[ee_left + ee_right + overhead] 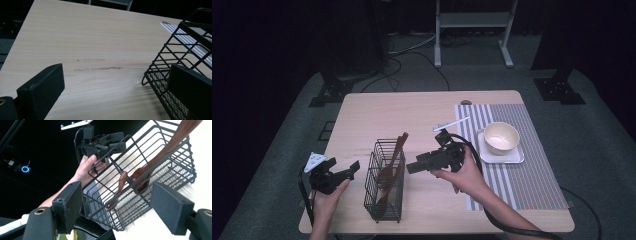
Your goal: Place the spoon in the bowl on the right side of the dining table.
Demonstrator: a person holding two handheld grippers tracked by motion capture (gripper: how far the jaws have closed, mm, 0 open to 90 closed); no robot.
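So far both wooden utensils (389, 167) stand in the wire basket (373, 202). Your left gripper (353, 168) and right gripper (411, 167) are both spread wide and hold nothing, so little seems left.

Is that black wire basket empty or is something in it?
Not empty: the wire basket stands upright with brown wooden utensils leaning inside.

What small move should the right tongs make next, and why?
Probably ease the right tongs forward and close on the wooden spoon. They are open and aimed at the wire basket, where the spoon leans with its handle sticking out above the rim, while the left tongs, also open, wait beside the basket.
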